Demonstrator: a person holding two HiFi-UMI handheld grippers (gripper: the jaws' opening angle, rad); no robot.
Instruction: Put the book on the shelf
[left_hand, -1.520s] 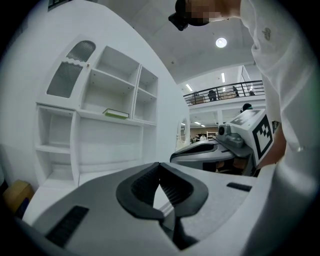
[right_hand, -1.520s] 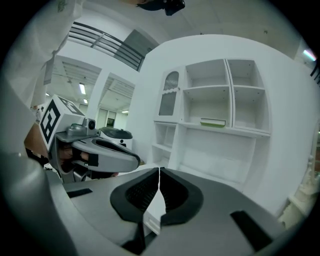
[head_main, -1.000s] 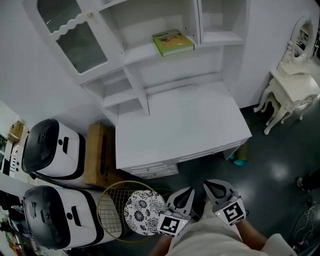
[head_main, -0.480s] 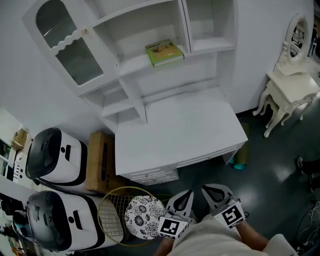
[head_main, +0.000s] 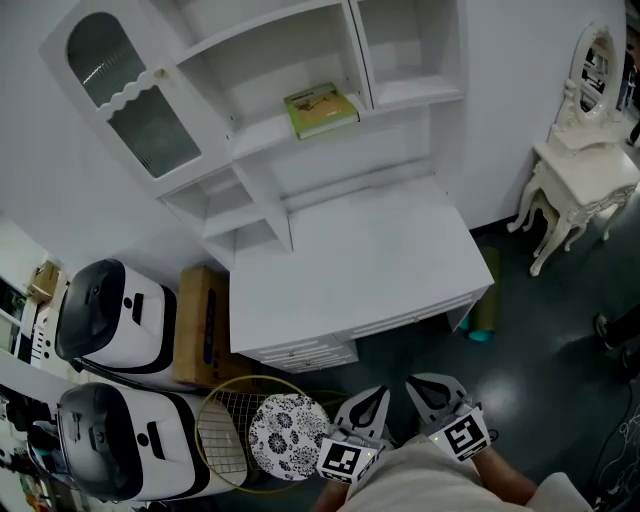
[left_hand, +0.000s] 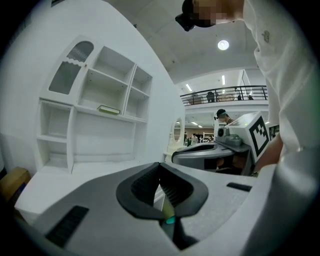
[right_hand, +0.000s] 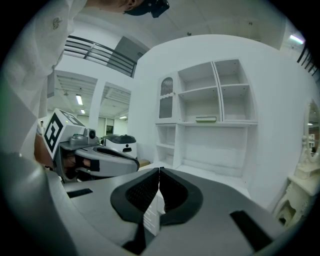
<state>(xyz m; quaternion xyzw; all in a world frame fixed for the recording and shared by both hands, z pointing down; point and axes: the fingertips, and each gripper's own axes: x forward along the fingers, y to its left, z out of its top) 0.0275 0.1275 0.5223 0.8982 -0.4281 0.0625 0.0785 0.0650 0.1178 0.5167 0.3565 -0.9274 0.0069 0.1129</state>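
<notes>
Starting at 9 o'clock in the head view, the brown cardboard box (head_main: 198, 325) and the round wire-strung racket (head_main: 240, 425) on the floor have barely shifted, and neither matters to the job. Down at 6 o'clock, the left gripper (head_main: 368, 405) sits a touch lower in frame than a second ago. Its own view shows its jaws (left_hand: 161, 172) closed pad to pad with nothing between them. Up at 12 o'clock lies the thin green-covered book (head_main: 321, 110), flat on the middle board of the white wooden shelf unit (head_main: 262, 137), above the bare white desk surface (head_main: 350, 270). Over the last second the book and shelf have slid up and to the left in the head view, so the person looks to be backing off from the desk. The book also shows from both sides, small on that same board (left_hand: 108, 109) (right_hand: 205, 119). The right gripper (head_main: 432, 390) hangs just beside its partner, jaws (right_hand: 159, 177) likewise pressed shut and empty. Both tools are well apart from the book, so I'd judge the placing done and this a retreat.
</notes>
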